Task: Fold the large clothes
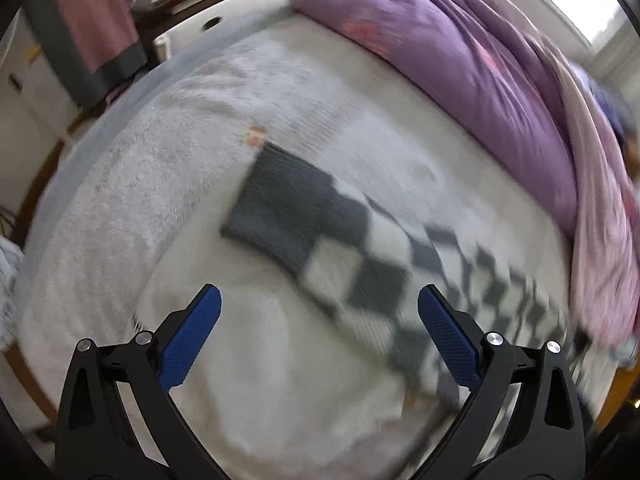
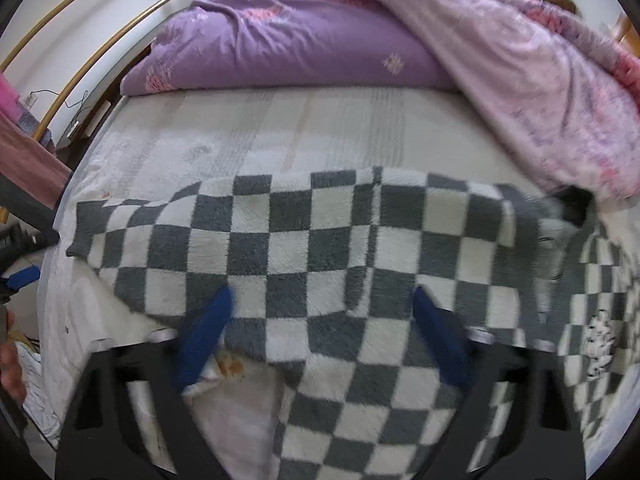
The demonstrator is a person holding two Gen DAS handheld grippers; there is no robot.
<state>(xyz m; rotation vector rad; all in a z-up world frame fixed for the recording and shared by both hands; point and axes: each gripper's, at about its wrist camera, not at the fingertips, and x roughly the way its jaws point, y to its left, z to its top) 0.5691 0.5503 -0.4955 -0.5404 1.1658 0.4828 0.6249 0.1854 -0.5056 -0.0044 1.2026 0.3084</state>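
The checkered garment [image 2: 320,240] is laid across the bed [image 2: 240,128]. Both the left gripper [image 1: 319,312] and right gripper [image 2: 322,312] are spread, empty. Probably 2 edge corners should be pinched squarely before folding.

no readable text, no labels, no brands, no numbers, no signs anywhere

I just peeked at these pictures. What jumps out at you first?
The grey and white checkered garment grabs the eye first, spread across the white bed sheet in the middle of the right wrist view. Behind it, a big purple quilt is bunched up along the far side of the bed. Both blue-fingered claws, left claw and right claw, are wide open.
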